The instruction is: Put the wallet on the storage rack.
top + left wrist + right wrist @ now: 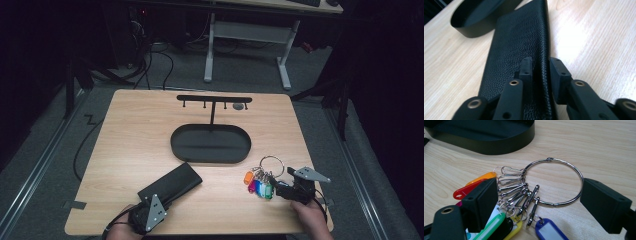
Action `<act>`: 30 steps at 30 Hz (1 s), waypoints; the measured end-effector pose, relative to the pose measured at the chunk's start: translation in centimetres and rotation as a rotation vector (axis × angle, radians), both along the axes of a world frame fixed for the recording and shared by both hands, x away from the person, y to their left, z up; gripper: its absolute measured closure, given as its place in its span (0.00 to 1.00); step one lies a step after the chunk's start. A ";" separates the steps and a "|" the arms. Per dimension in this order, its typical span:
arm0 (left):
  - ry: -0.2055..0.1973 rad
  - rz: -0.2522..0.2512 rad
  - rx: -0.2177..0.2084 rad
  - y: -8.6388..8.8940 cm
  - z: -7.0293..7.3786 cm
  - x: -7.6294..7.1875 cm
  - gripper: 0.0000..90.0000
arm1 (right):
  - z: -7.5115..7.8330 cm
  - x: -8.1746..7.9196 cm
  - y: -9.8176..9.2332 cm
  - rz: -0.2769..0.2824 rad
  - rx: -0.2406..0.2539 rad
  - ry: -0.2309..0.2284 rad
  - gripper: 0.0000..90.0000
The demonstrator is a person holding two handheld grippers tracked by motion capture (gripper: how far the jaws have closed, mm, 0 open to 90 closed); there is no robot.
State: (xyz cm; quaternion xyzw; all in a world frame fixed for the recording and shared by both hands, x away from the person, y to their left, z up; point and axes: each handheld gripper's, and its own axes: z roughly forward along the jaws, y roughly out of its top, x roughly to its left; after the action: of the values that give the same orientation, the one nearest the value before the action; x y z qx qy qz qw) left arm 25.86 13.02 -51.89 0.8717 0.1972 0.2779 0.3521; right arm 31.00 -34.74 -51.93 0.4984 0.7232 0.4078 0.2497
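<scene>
Spanning a dim room, pale wooden table [130, 130], left fingers [541, 72] pinching wallet [519, 40], right fingers [536, 205] apart.

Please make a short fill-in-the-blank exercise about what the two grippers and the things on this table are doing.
1. The left gripper is closed on the edge of a black leather ____.
2. The right gripper stands ____, one jaw on each side of the key ring.
3. Coloured plastic ____ hang from that ring.
4. The black oval tray lies at the foot of a ____ with hooks.

Missing words: wallet; open; tags; stand
</scene>
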 end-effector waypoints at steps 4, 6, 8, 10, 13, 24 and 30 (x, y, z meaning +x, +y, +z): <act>-0.011 0.007 -0.025 0.4 0.5 0.0 0.88 | 0.0 0.0 0.0 0.001 -0.002 0.004 0.16; -0.014 0.017 -0.059 0.8 0.9 0.0 0.89 | -0.1 0.0 0.1 0.001 -0.004 0.010 0.16; -0.014 0.024 -0.073 1.1 1.2 0.1 0.90 | -0.1 0.0 0.1 0.000 -0.004 0.012 0.16; -0.015 0.031 -0.100 1.5 1.7 0.0 0.91 | -0.1 0.0 0.2 0.005 -0.007 0.012 0.16; -0.028 0.041 -0.138 2.2 2.5 -0.3 0.92 | -0.2 0.1 0.1 0.007 -0.010 0.016 0.16; 0.006 -0.004 -0.250 1.8 3.9 -1.2 0.92 | -0.3 0.1 0.3 0.009 -0.014 0.024 0.16; 0.021 -0.032 -0.298 1.2 4.4 -1.7 0.93 | -0.3 0.1 0.3 0.009 -0.013 0.026 0.16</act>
State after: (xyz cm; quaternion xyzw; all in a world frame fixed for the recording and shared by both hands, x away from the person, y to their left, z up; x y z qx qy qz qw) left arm 24.16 14.26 -47.46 0.8157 0.2262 0.2309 0.4798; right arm 31.08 -34.46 -52.22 0.4987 0.7313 0.3976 0.2417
